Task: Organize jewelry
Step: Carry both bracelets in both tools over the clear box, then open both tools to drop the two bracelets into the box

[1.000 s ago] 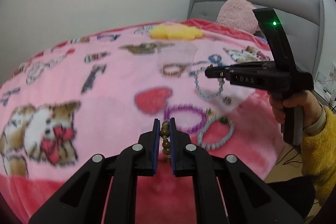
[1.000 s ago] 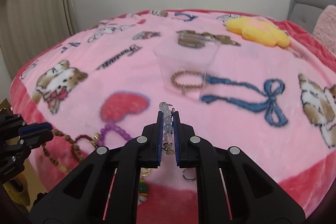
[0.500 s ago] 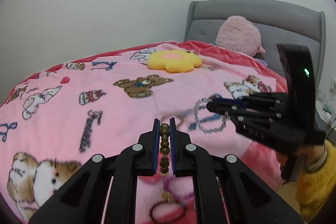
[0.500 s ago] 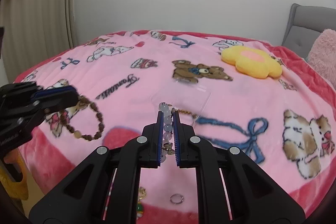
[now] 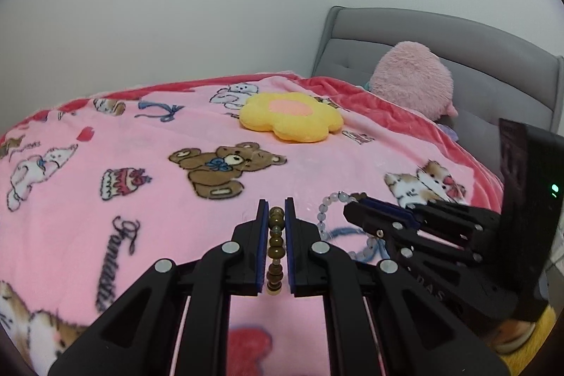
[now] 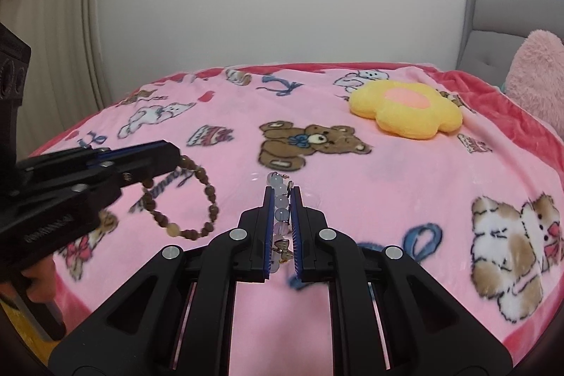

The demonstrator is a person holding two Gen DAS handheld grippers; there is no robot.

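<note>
Most of the brown bead bracelet hides between the left hand-held gripper fingers, clamped; the right hand-held gripper pinches a pale bead bracelet. Both hover level above the bed, loops dangling.

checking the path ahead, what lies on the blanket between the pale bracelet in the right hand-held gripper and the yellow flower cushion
In the right wrist view, only bare pink blanket with its printed teddy bear lies between the pale bracelet and the flower cushion; nothing loose shows there.

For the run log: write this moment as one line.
left tool: shut on brown bracelet | right tool: shut on pale bracelet | both above blanket
</note>
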